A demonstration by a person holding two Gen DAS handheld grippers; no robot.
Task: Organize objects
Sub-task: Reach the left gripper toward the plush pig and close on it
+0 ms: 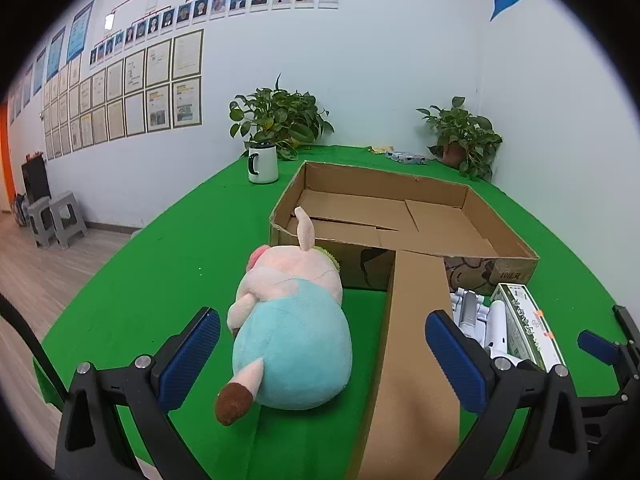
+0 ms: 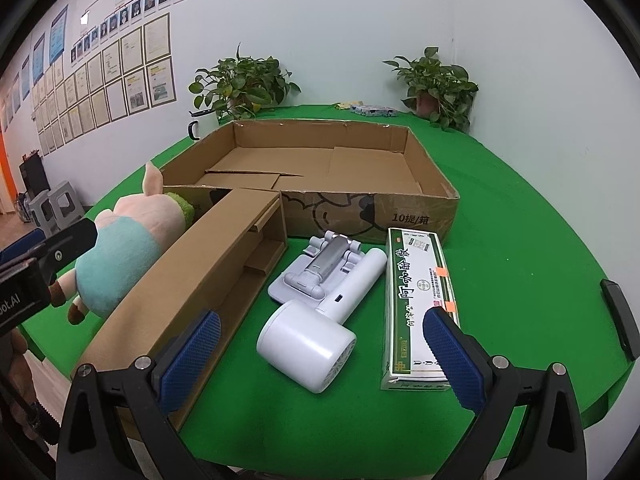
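Observation:
A plush pig (image 1: 292, 328) in a light blue shirt lies on the green table, right in front of my open left gripper (image 1: 320, 356) and between its blue pads without touching them. A long cardboard insert (image 1: 416, 344) lies beside the pig, leading to a large open cardboard box (image 1: 400, 216). My right gripper (image 2: 320, 360) is open above a white hair dryer (image 2: 316, 340), which rests beside a white folding stand (image 2: 320, 272) and a green-and-white carton (image 2: 418, 300). The plush pig (image 2: 128, 252), insert (image 2: 192, 280) and box (image 2: 320, 168) also show in the right wrist view.
A white mug (image 1: 262, 164) and two potted plants (image 1: 276, 120) (image 1: 464, 136) stand at the table's far edge, with small packets (image 1: 404, 156) between them. Grey stools (image 1: 56, 216) stand on the wooden floor at left. The table's rounded front edge is close below both grippers.

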